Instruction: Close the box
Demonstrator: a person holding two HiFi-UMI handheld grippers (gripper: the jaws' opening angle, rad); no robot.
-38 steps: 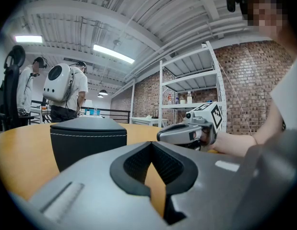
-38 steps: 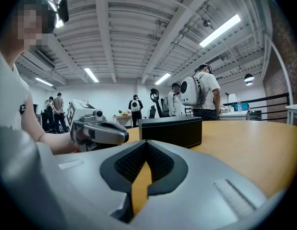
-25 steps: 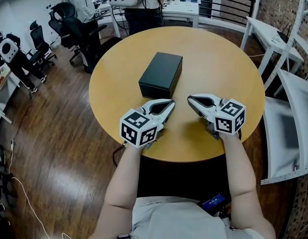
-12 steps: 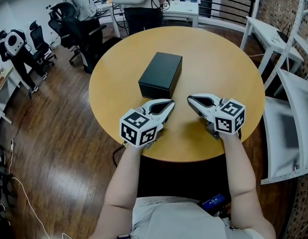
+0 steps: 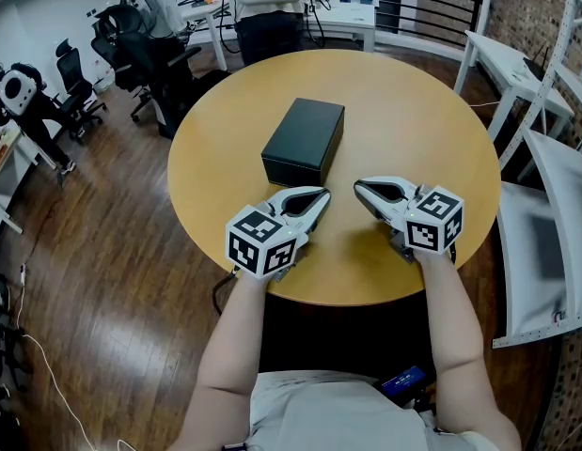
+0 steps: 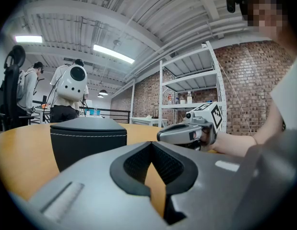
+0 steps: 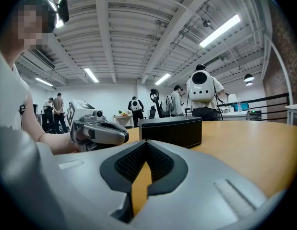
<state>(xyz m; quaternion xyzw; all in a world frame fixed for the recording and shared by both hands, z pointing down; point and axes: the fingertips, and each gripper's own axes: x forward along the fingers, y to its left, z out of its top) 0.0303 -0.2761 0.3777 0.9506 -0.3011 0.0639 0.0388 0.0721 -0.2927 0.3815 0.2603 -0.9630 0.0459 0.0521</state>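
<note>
Black box (image 5: 305, 141) sits closed, lid down, near centre of round wooden worktop (image 5: 413, 111). L tongs (image 5: 324, 195) & R tongs (image 5: 358, 188) are at the worktop's near part, just short of the box, tips angled toward each other w/ a gap between them; neither touches the box. Both tongs are closed, tips together, nothing gripped. In left gripper view the box is ahead & to the left; in right gripper view it's straight ahead past the tips.
</note>
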